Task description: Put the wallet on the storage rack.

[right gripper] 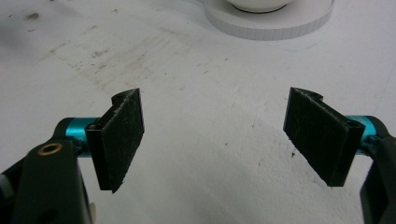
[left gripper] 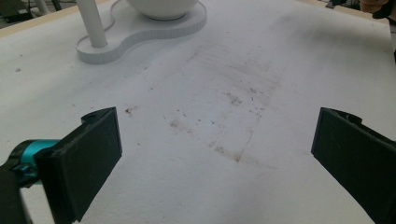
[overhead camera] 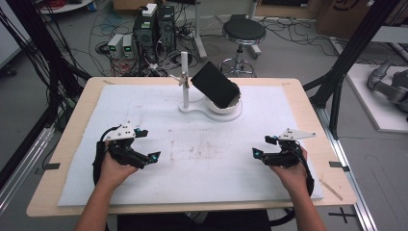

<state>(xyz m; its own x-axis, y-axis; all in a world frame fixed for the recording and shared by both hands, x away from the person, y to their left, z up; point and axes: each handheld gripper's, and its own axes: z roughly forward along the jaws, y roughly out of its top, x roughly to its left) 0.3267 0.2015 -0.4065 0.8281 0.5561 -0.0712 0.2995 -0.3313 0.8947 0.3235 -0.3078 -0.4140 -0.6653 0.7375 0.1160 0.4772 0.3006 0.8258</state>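
Note:
A black box-like object (overhead camera: 215, 84) leans tilted in a white bowl (overhead camera: 226, 107) on a white stand base (overhead camera: 192, 109) with an upright white post (overhead camera: 184, 79), at the far middle of the table. My left gripper (overhead camera: 146, 144) rests at the near left, held in a hand, open with nothing between its black pads (left gripper: 79, 163). At the near right my right gripper (overhead camera: 262, 146) is open too, its pads (right gripper: 120, 137) wide apart over bare mat. The stand base (left gripper: 140, 32) and bowl (left gripper: 161, 7) lie ahead of the left gripper; the base (right gripper: 271, 23) also lies ahead of the right.
A white mat (overhead camera: 192, 144) with brownish stains (overhead camera: 202, 149) at its middle covers the wooden table (overhead camera: 72, 125). Beyond the table stand a stool (overhead camera: 243, 33), computer boxes (overhead camera: 154, 29) and cables on the floor. Black frame posts (overhead camera: 346, 53) rise at the right.

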